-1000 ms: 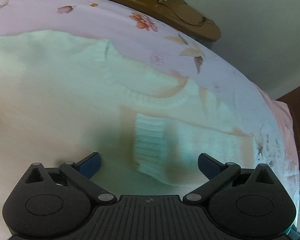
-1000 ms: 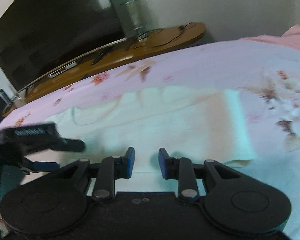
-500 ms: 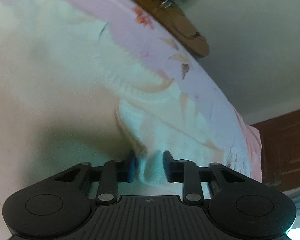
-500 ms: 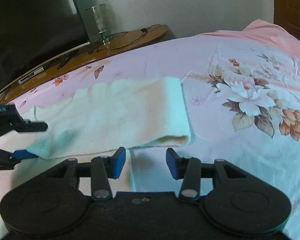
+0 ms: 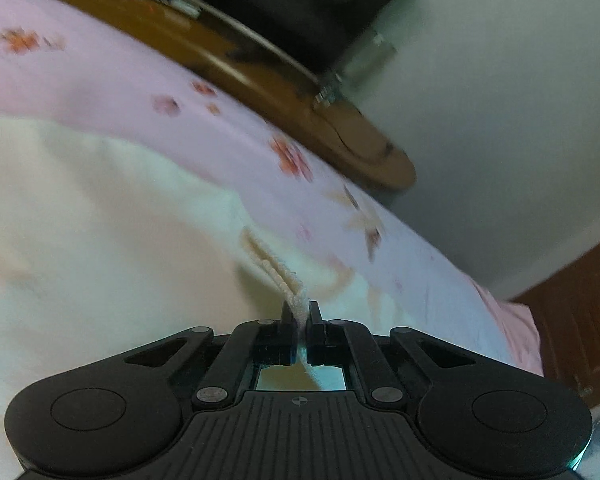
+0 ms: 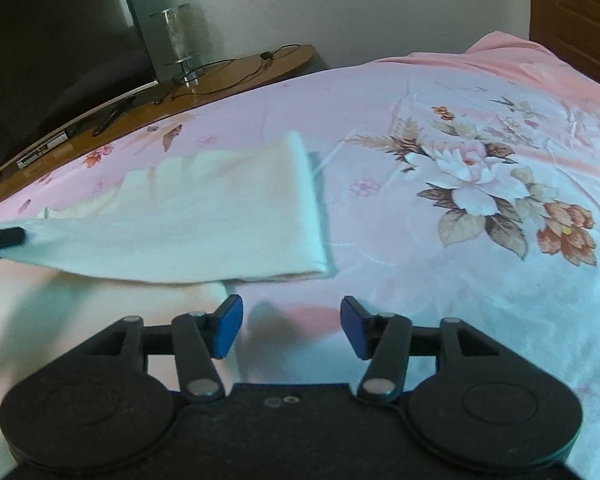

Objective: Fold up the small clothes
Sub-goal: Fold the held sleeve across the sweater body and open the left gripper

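Note:
A cream knit sweater [image 5: 100, 216] lies on a pink floral bedsheet [image 5: 100, 92]. My left gripper [image 5: 300, 314] is shut on the sweater's sleeve cuff, a thin pinched edge of knit standing between the fingers. In the right wrist view the sleeve [image 6: 204, 216] is lifted at the far left, where the left gripper's tip [image 6: 4, 237] holds it, and stretches across the sheet [image 6: 440, 280]. My right gripper [image 6: 291, 326] is open and empty, just in front of the sleeve's near edge.
A wooden TV stand [image 6: 180, 96] with a dark television [image 6: 52, 44], cables and a glass stand [image 6: 178, 40] runs along the bed's far side. A brown wooden door [image 5: 580, 312] is at the right. The sheet's flower print [image 6: 480, 184] lies right of the sleeve.
My left gripper went from wide open over the cuff to shut on it and lifted it. My right gripper opened wider and drew back from the sweater.

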Action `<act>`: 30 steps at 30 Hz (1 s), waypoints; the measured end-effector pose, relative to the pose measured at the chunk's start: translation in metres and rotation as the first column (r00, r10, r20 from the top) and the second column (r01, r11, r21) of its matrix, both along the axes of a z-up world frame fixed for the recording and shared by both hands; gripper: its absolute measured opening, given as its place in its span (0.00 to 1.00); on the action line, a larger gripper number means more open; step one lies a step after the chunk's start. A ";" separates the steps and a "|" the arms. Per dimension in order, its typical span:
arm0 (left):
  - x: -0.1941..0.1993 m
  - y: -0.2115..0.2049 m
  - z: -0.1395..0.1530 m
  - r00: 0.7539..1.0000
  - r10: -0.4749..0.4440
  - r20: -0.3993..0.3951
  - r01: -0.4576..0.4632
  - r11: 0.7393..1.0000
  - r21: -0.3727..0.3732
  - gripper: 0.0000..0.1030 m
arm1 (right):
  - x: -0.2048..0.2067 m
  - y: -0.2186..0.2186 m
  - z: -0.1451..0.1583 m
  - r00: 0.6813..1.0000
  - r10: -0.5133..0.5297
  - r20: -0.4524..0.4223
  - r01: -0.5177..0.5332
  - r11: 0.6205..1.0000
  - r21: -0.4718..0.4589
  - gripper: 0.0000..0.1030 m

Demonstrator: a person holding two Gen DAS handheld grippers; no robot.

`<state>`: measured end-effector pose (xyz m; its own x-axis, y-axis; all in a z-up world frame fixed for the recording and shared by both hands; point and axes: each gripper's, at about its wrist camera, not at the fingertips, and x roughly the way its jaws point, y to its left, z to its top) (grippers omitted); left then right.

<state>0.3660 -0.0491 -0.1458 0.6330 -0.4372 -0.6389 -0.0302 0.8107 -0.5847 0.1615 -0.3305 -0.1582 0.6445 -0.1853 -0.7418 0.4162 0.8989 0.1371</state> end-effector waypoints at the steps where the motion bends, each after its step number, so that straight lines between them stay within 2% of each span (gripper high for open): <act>1: 0.000 0.008 0.001 1.000 0.016 0.001 -0.016 1.000 0.003 0.04 | 0.004 0.002 0.000 1.000 0.008 0.005 -0.008 1.000 -0.006 0.52; 6: 0.003 0.047 0.003 0.995 0.096 0.016 -0.096 0.995 0.009 0.04 | 0.022 0.013 -0.006 0.999 0.051 -0.005 -0.051 0.999 -0.016 0.52; 10: 0.004 0.063 -0.005 0.989 0.145 0.009 -0.146 0.989 0.026 0.04 | 0.034 0.024 -0.009 0.995 0.098 -0.018 -0.099 0.993 -0.059 0.50; 11: 0.005 0.066 -0.009 0.988 0.154 0.002 -0.154 0.988 0.028 0.04 | 0.035 0.024 -0.009 0.995 0.103 -0.013 -0.103 0.993 -0.059 0.47; 12: 0.004 0.068 -0.012 0.988 0.156 -0.003 -0.156 0.987 0.033 0.04 | 0.035 0.024 -0.008 0.994 0.108 -0.006 -0.108 0.992 -0.061 0.36; 15: 0.004 0.074 -0.024 0.983 0.183 -0.018 -0.182 0.982 0.049 0.04 | 0.040 0.023 -0.010 0.993 0.120 -0.002 -0.120 0.992 -0.032 0.20; 18: -0.001 0.085 -0.030 0.976 0.216 -0.033 -0.214 0.975 0.053 0.04 | 0.038 0.022 -0.005 0.995 0.101 0.026 -0.100 0.994 -0.047 0.06; 20: -0.001 0.082 -0.040 0.978 0.198 -0.060 -0.192 0.977 0.092 0.04 | 0.033 0.016 -0.004 0.997 0.060 0.046 -0.058 0.998 -0.036 0.05; 21: -0.002 0.080 -0.046 0.979 0.189 -0.074 -0.180 0.977 0.110 0.04 | 0.034 0.013 -0.010 0.998 0.054 0.011 -0.054 0.998 -0.014 0.04; 23: -0.004 0.078 -0.057 0.980 0.175 -0.093 -0.162 0.978 0.133 0.04 | 0.033 0.010 -0.014 0.998 0.058 0.007 -0.058 0.998 -0.007 0.03; 26: -0.009 0.081 -0.050 0.981 0.175 -0.079 -0.161 0.974 0.159 0.04 | 0.030 0.007 -0.010 0.998 0.056 -0.010 -0.056 0.998 0.007 0.03; 28: -0.013 0.084 -0.042 0.983 0.173 -0.070 -0.156 0.968 0.199 0.05 | 0.026 0.003 -0.006 0.997 0.072 -0.015 -0.071 0.996 0.050 0.08; 29: -0.015 0.088 -0.037 0.982 0.180 -0.063 -0.163 0.964 0.211 0.05 | 0.022 0.001 -0.002 0.997 0.077 -0.007 -0.076 0.995 0.072 0.18; 30: -0.018 0.094 -0.033 0.978 0.199 -0.057 -0.182 0.958 0.220 0.05 | 0.019 -0.001 0.002 0.997 0.079 0.006 -0.079 0.993 0.083 0.19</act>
<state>0.3483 0.0447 -0.1788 0.6362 -0.1617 -0.7544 -0.2347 0.8909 -0.3889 0.1800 -0.3317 -0.1561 0.6567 -0.0712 -0.7508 0.3436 0.9144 0.2139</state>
